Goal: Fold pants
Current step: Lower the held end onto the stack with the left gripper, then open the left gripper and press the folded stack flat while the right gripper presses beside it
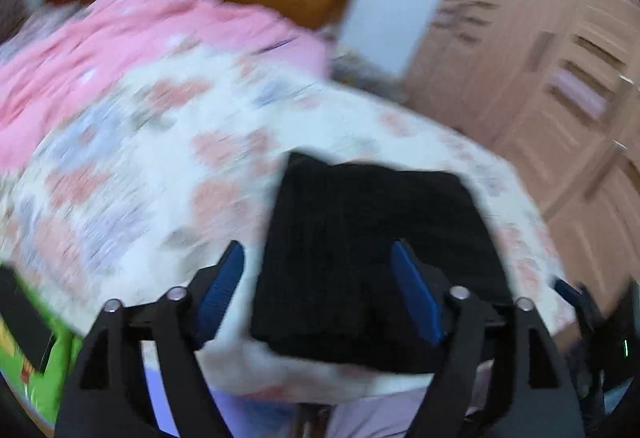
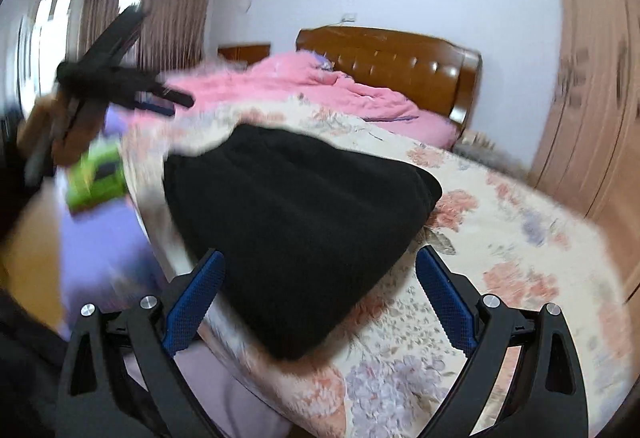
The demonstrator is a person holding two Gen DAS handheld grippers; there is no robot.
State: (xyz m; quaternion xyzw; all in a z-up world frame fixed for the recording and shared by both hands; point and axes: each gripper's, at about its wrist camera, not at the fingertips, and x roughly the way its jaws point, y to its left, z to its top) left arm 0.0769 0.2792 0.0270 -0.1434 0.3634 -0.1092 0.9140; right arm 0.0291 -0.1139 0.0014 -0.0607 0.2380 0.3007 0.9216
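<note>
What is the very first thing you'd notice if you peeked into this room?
The folded black pants jump out first, a dark bundle lying near the corner of the pale flowered bedspread. Behind them a bright pink blanket is heaped up against the brown headboard. Right up front, the right tool stands open with blue pads, holding nothing.

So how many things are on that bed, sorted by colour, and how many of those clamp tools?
Black: 1, the folded pants
Pink: 1, the blanket
Floral cream: 1, the bedspread
Black-and-blue clamp tools: 2, the left gripper and the right gripper, both open and holding nothing
Total: 5
</note>
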